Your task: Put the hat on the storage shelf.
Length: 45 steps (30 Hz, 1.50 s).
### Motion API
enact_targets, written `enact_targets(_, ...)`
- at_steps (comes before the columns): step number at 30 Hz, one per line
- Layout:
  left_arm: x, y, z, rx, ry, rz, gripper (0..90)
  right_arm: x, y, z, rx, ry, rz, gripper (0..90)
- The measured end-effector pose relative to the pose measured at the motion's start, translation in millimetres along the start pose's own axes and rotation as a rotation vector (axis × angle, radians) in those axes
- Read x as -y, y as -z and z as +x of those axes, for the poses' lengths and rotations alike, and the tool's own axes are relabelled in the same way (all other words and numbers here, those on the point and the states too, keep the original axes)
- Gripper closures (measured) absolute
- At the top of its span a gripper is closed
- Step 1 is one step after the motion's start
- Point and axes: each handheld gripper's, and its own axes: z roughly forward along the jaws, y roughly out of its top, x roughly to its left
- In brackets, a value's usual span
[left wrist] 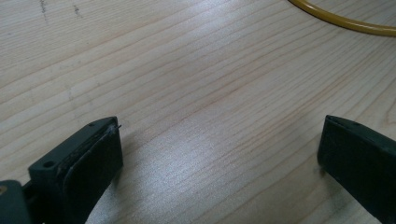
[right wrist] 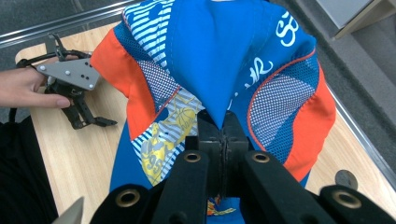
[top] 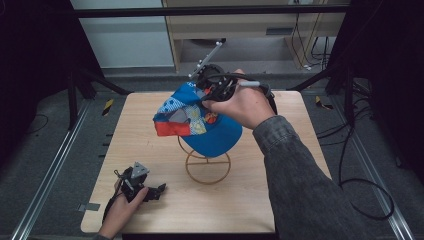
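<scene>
A blue cap (top: 215, 135) with orange, mesh and striped panels hangs above the table over a yellow wire stand (top: 207, 170). My right gripper (top: 206, 96) is shut on a fold of the cap's blue cloth; in the right gripper view its jaws (right wrist: 223, 128) meet on the cap (right wrist: 219, 56), which drapes away from them. My left gripper (top: 158, 190) rests on the table at the front left, held by a hand. Its jaws (left wrist: 219, 140) stand wide open over bare wood, with a piece of the stand's base ring (left wrist: 345, 21) beyond them.
The wooden table (top: 260, 200) has free surface around the stand. Metal rails run along both sides on the floor, and cables lie at the right (top: 360, 185). The right gripper view also shows the left gripper (right wrist: 93, 122) on the tabletop (right wrist: 79, 154).
</scene>
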Motion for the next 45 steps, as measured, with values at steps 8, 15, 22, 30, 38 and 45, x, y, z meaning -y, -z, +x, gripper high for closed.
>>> enact_targets(8, 0.0, 0.0, -0.2, 0.001, -0.001, 0.0, 0.0, 2.2, -11.2, 0.9, -0.008, -0.005, 0.022, 89.9)
enact_targets(15, 0.0, 0.4, 0.1, 0.004, -0.004, 0.005, 0.0, 4.1, -16.3, 1.0, -0.015, -0.007, 0.032, 89.7)
enact_targets(22, 0.0, 0.3, 0.0, 0.003, -0.002, 0.003, 0.0, 3.8, -22.1, 3.7, -0.027, -0.001, 0.039, 89.2)
enact_targets(30, 0.0, 0.1, -0.2, 0.002, 0.0, 0.001, 0.0, 5.4, -24.4, 5.1, -0.038, 0.0, 0.044, 87.1)
enact_targets(38, 0.0, 0.2, 0.0, 0.004, -0.002, 0.003, 0.0, 7.4, -25.3, 5.3, -0.044, 0.002, 0.05, 83.5)
enact_targets(45, 0.0, 0.3, 0.0, 0.003, -0.003, 0.004, 0.0, 8.4, -26.8, 5.8, -0.048, 0.005, 0.057, 80.7)
